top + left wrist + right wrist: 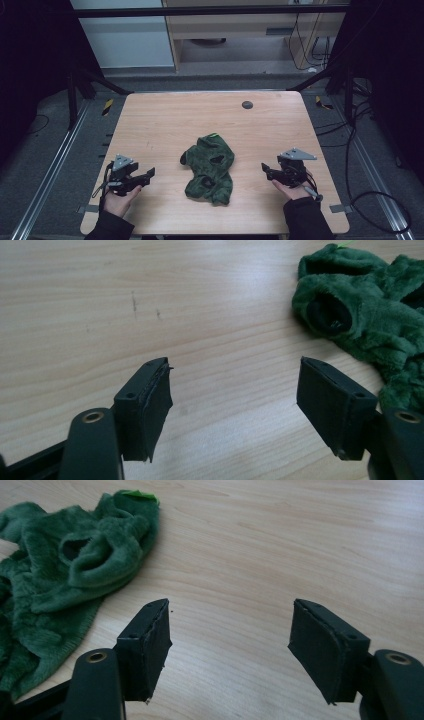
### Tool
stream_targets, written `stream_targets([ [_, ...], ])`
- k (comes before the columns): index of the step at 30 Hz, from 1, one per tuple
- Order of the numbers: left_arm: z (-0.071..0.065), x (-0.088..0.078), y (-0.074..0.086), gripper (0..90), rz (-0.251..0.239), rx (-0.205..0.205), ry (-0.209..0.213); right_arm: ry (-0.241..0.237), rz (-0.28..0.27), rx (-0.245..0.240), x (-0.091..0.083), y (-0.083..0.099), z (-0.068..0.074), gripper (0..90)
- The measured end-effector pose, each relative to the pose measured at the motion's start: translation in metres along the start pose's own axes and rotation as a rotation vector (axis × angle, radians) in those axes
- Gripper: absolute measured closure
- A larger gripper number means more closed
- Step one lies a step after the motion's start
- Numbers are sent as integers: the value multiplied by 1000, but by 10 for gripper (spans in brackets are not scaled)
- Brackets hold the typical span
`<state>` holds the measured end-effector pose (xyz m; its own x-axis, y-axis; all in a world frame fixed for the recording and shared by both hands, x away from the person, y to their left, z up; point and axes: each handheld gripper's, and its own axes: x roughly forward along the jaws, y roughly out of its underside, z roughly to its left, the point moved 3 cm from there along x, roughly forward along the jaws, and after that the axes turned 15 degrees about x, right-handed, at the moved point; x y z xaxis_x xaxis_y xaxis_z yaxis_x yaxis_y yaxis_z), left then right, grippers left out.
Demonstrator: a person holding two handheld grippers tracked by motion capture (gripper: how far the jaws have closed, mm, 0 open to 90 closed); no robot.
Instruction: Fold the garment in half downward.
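We take the crumpled green fleece garment (210, 169) as our landmark: it lies in a loose heap on the wooden table (165, 120), a little toward our side of the table's middle, with a small bright green tag at its far end and dark openings showing in its folds. Our left gripper (148, 175) rests on the table to the left of the garment, well apart from it, its jaws standing wide with nothing between them; in the left gripper view we see bare wood between the pads and the garment (365, 315) off to the upper right. Our right gripper (266, 170) sits to the right of the garment, nearer to it but not touching, its jaws likewise spread wide over bare wood; in the right gripper view the garment (65, 570) fills the upper left, its green tag at the top. Beyond the garment, near the far edge of the table, a small dark round disc (247, 104) sits in the tabletop.
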<state>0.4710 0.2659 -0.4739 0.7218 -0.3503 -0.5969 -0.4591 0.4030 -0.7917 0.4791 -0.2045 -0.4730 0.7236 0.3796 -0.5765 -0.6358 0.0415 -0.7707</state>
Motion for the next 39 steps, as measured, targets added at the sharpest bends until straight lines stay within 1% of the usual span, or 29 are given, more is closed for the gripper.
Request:
stream_targets([
  [2, 0, 2, -7, 307, -14, 24, -10, -3, -11, -14, -1, -6, 3, 332],
  [3, 1, 2, -10, 312, -16, 28, -9, -7, -14, -8, -1, -8, 4, 334],
  [4, 1, 2, -10, 315, -16, 28, -9, -7, -14, -8, -1, -8, 4, 334],
  [5, 2, 4, -14, 315, -19, 31, -4, -12, -20, -6, -2, -13, 6, 335],
  [7, 3, 7, -18, 321, -17, 26, 6, -15, -28, -6, -2, -17, 7, 337],
  [10, 5, 9, -22, 332, -15, 26, 16, -26, -28, -1, -1, -21, 10, 337],
  [11, 5, 11, -25, 335, -19, 25, 23, -31, -28, -10, 1, -26, 13, 337],
  [12, 5, 12, -26, 335, -18, 28, 24, -31, -28, -10, 1, -26, 13, 337],
  [13, 5, 14, -31, 353, -22, 33, 33, -39, -22, -14, 3, -29, 16, 341],
  [16, 4, 17, -36, 361, -27, 36, 43, -48, -18, -25, 5, -34, 19, 341],
  [18, 2, 22, -42, 359, -19, 49, 48, -55, -18, -30, 8, -39, 23, 342],
  [20, 1, 26, -47, 359, -17, 52, 51, -60, -14, -29, 11, -42, 25, 345],
  [22, 1, 27, -48, 358, -20, 51, 57, -62, -16, -30, 12, -43, 26, 345],
  [23, -1, 32, -54, 358, -21, 51, 68, -65, -15, -34, 15, -46, 28, 350],
  [25, -2, 36, -58, 358, -22, 65, 70, -71, -19, -31, 18, -49, 30, 355],
  [28, -5, 41, -65, 354, -26, 74, 78, -72, -16, -30, 23, -53, 33, 365],
  [32, -8, 48, -72, 353, -28, 81, 87, -87, -10, -35, 30, -59, 36, 372],
  [34, -10, 51, -75, 360, -21, 90, 94, -94, -10, -34, 34, -61, 38, 375],
  [36, -11, 53, -76, 364, -23, 89, 96, -94, -4, -36, 36, -61, 39, 376],
  [37, -14, 57, -80, 366, -24, 98, 105, -98, -3, -37, 40, -63, 41, 380],
  [38, -14, 57, -80, 367, -24, 98, 105, -100, -2, -39, 42, -64, 42, 382],
  [39, -17, 60, -83, 369, -25, 99, 113, -104, -1, -40, 43, -65, 43, 384],
])
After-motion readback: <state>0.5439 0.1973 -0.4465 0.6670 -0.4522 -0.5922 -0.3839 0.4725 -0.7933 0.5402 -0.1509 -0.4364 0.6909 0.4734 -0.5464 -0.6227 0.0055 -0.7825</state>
